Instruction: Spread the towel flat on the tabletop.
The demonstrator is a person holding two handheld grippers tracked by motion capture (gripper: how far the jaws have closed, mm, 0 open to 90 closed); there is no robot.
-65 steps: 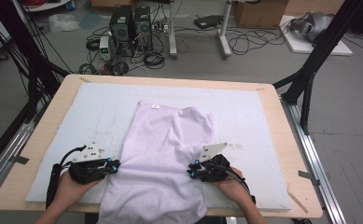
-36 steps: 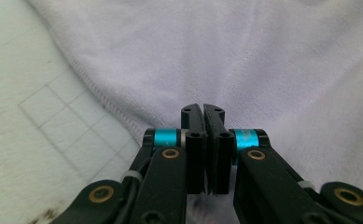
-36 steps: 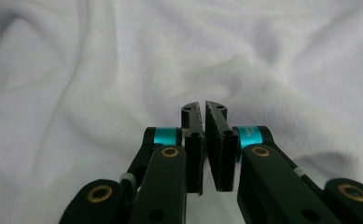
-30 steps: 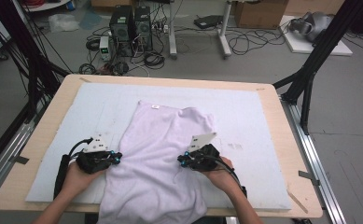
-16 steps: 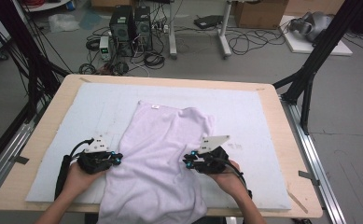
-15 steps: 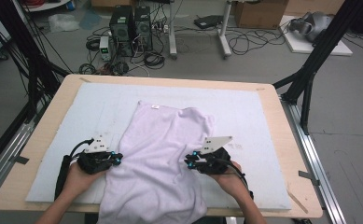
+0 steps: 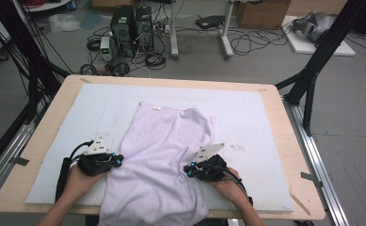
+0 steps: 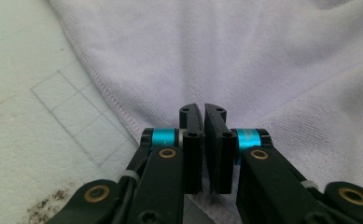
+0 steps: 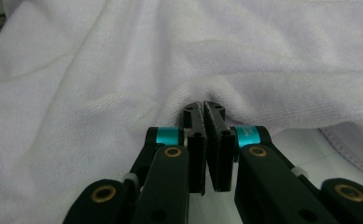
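Observation:
A pale lilac towel (image 7: 162,155) lies rumpled on the white mat (image 7: 256,117), and its near end hangs over the table's front edge. My left gripper (image 7: 120,160) sits at the towel's left hem. In the left gripper view its jaws (image 8: 203,108) are shut, and creases in the towel (image 8: 263,60) run in to their tips. My right gripper (image 7: 188,168) is at the towel's right side. Its jaws (image 9: 204,106) have just been closing and now pinch a raised fold of the towel (image 9: 123,70). A hand holds each gripper from the near side.
The mat covers most of the wooden table (image 7: 58,108), with bare mat (image 8: 30,93) left of the towel and to its right. Beyond the far edge, computer towers (image 7: 131,23), cables and black frame legs stand on the floor.
My right gripper has shifted slightly toward the near edge and to the right, with the towel's side bunched at its tips. The left gripper has stayed where it was.

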